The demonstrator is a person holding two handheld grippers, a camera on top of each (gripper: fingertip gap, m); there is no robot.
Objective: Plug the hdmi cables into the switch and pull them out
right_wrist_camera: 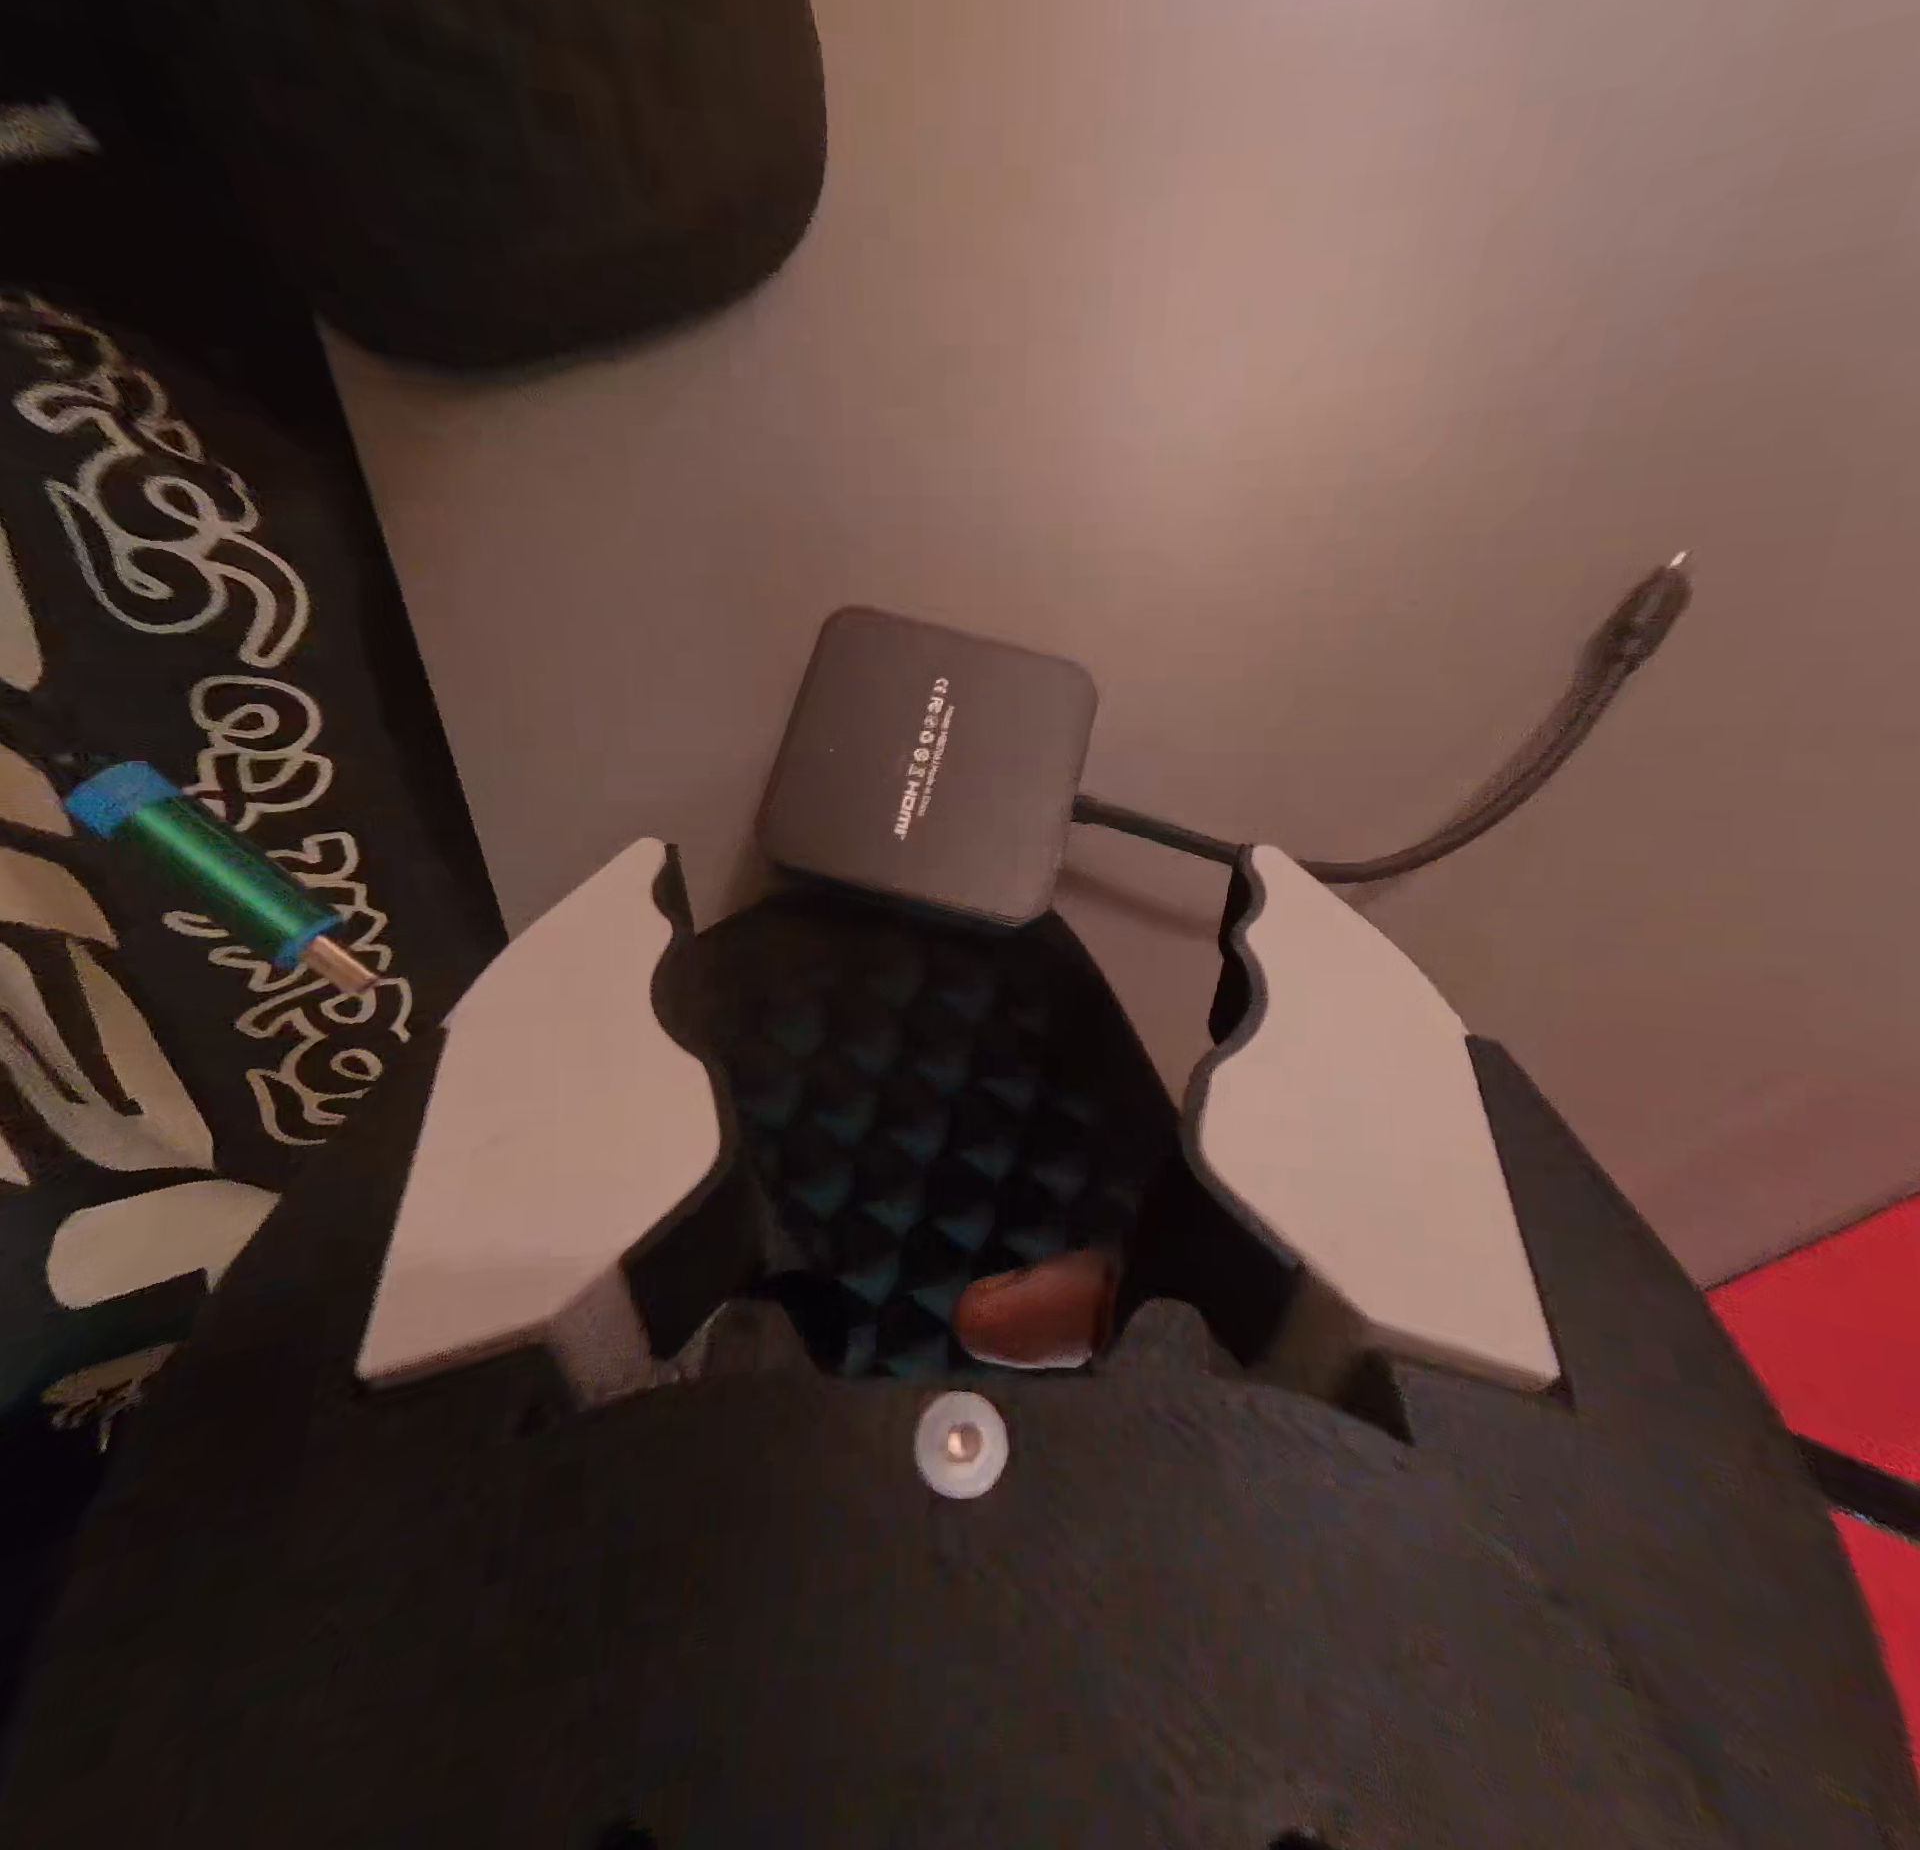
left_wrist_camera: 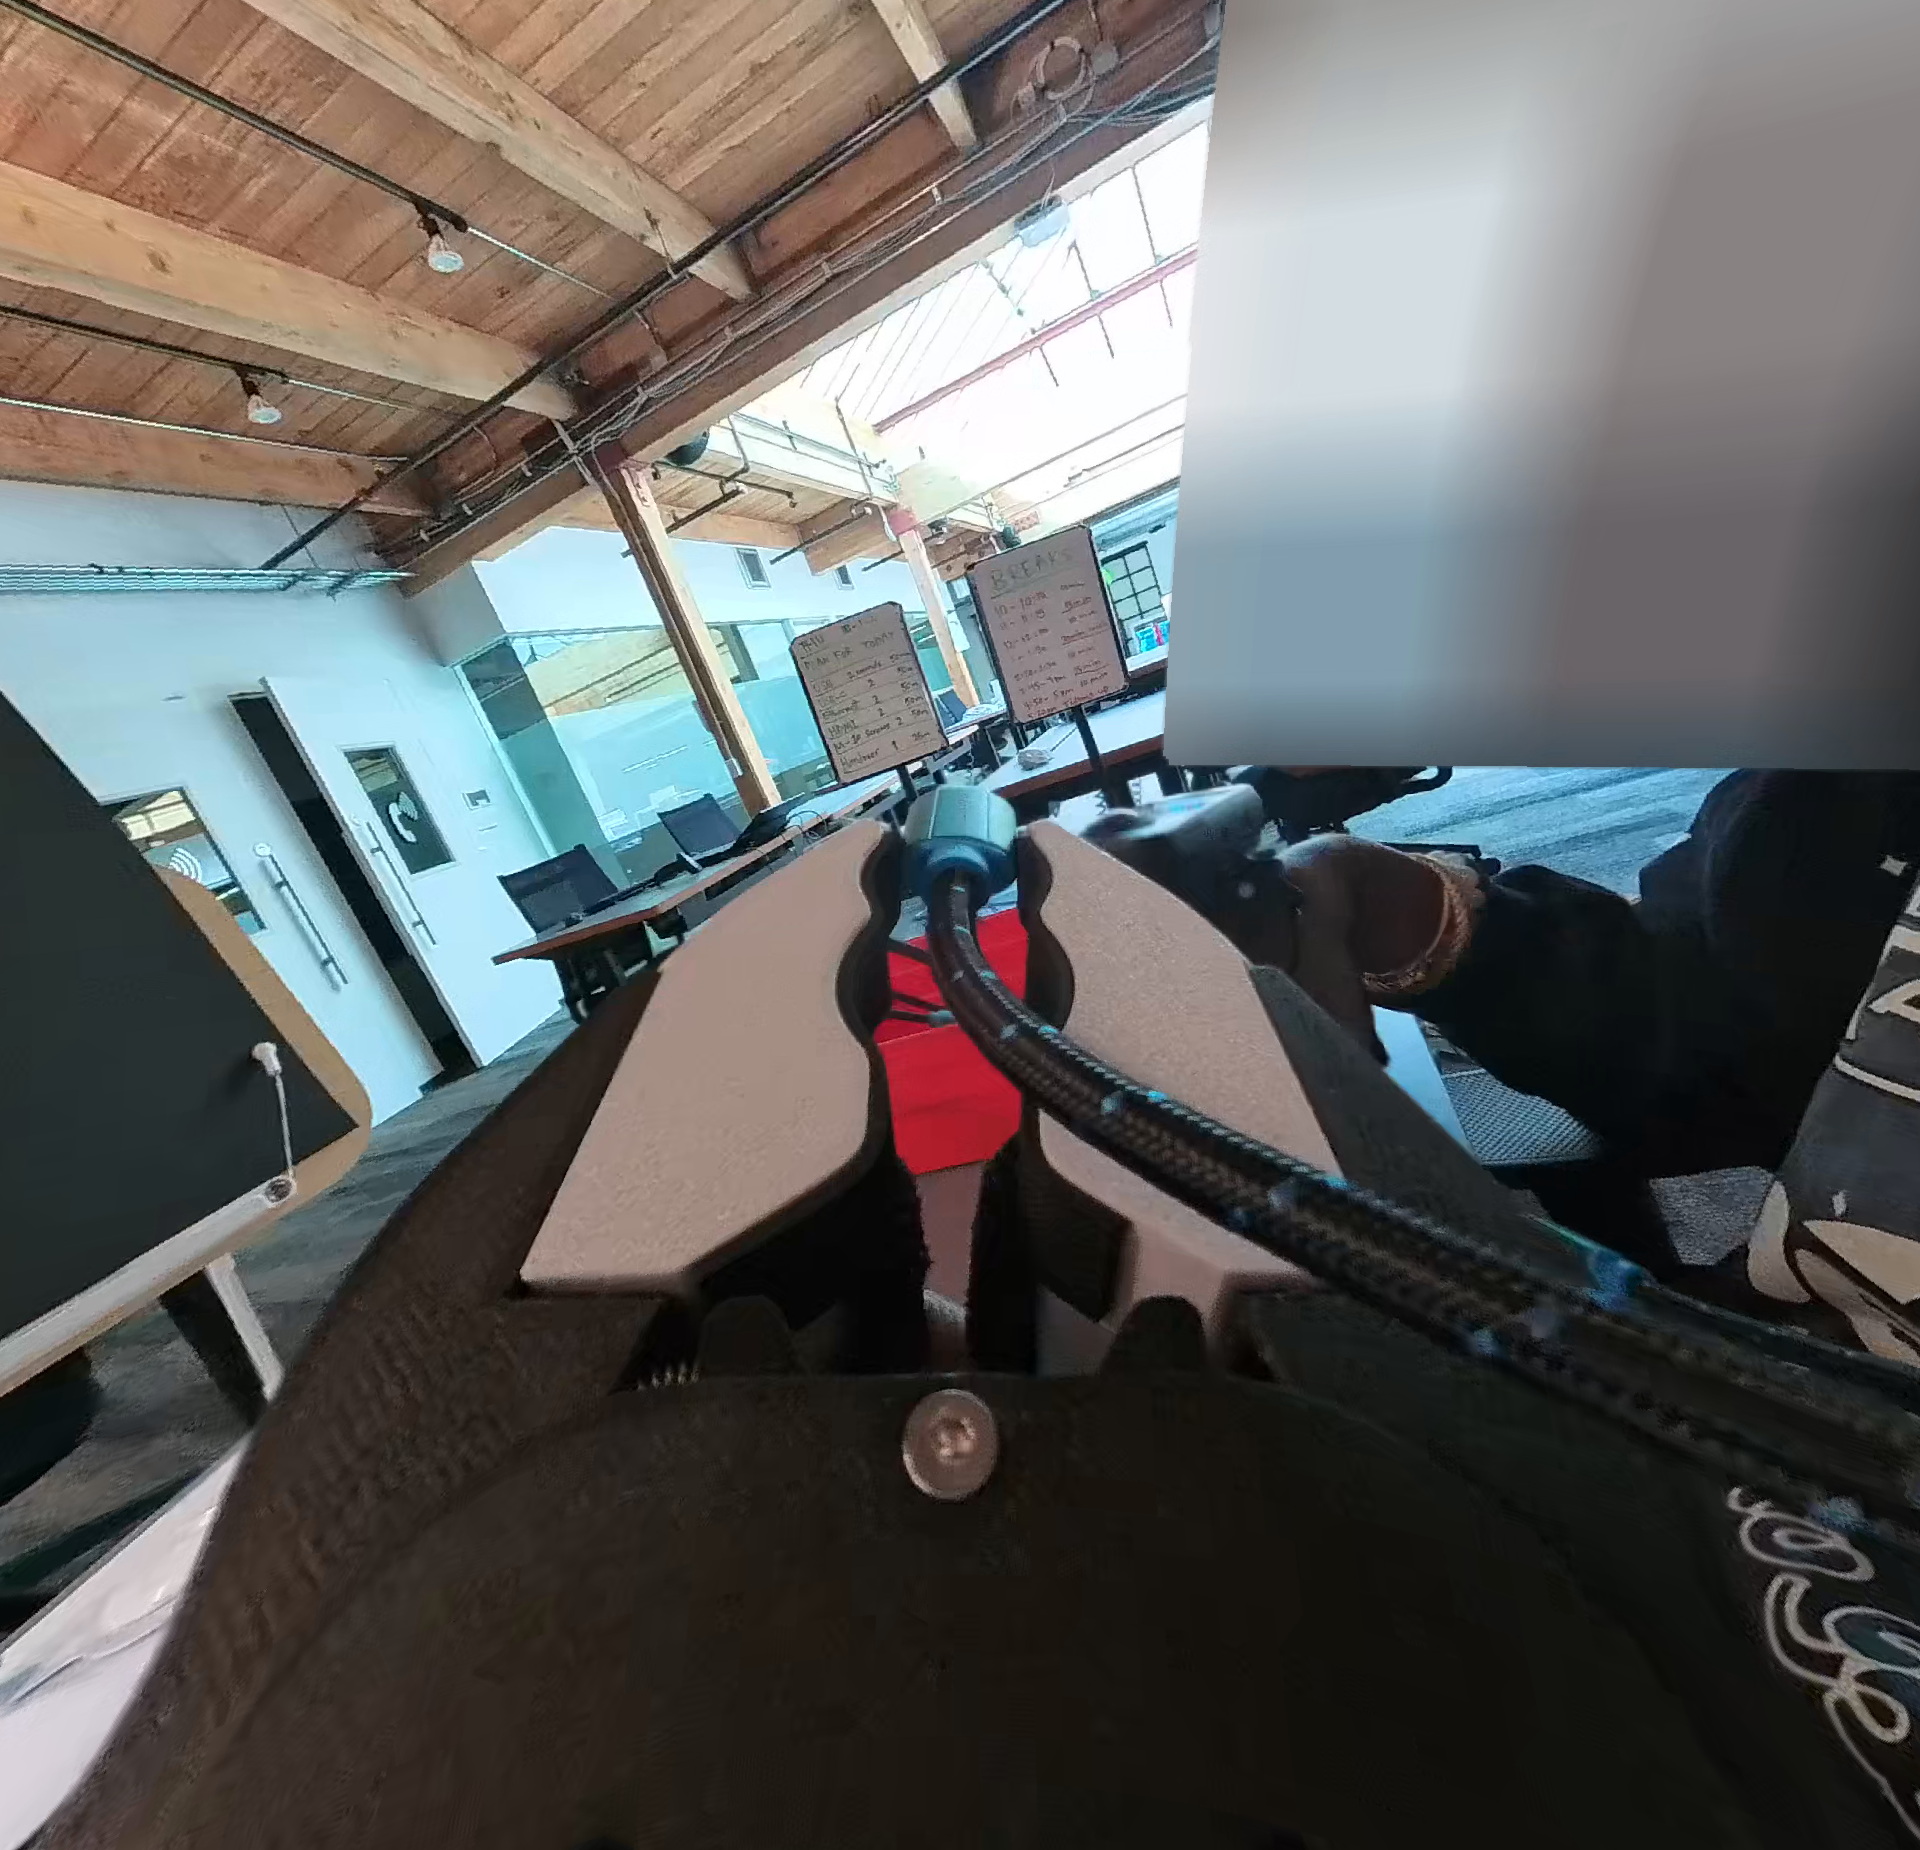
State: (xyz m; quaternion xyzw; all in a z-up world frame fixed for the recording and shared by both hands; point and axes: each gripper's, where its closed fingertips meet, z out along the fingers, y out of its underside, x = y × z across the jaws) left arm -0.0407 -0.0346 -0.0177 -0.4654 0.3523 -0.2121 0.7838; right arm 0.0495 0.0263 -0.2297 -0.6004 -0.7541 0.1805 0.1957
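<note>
Left wrist view: the left gripper (left_wrist_camera: 951,844) is clenched on the blue-and-grey plug of a braided HDMI cable (left_wrist_camera: 1195,1125), the plug end (left_wrist_camera: 956,818) poking out past the fingertips and the cable trailing back to the lower right. Just right of it a person's hand (left_wrist_camera: 1361,917) with a bracelet and dark sleeve crowds that side. A red box (left_wrist_camera: 940,1083) shows between the fingers below; two whiteboards (left_wrist_camera: 868,694) and desks stand far off, and a black panel (left_wrist_camera: 125,1021) edges the left. Open room lies ahead and to the left.

Right wrist view: the right gripper (right_wrist_camera: 956,865) is released, jaws wide apart, holding nothing. The black HDMI switch (right_wrist_camera: 925,761) lies flat on the pale table (right_wrist_camera: 1351,346) just past the fingertips, its short lead (right_wrist_camera: 1507,782) curving away right. A green-and-blue plug (right_wrist_camera: 223,860) hangs at left over patterned dark clothing (right_wrist_camera: 156,553), apart from the switch. The table edge runs along the left; a red surface (right_wrist_camera: 1839,1343) shows at lower right
</note>
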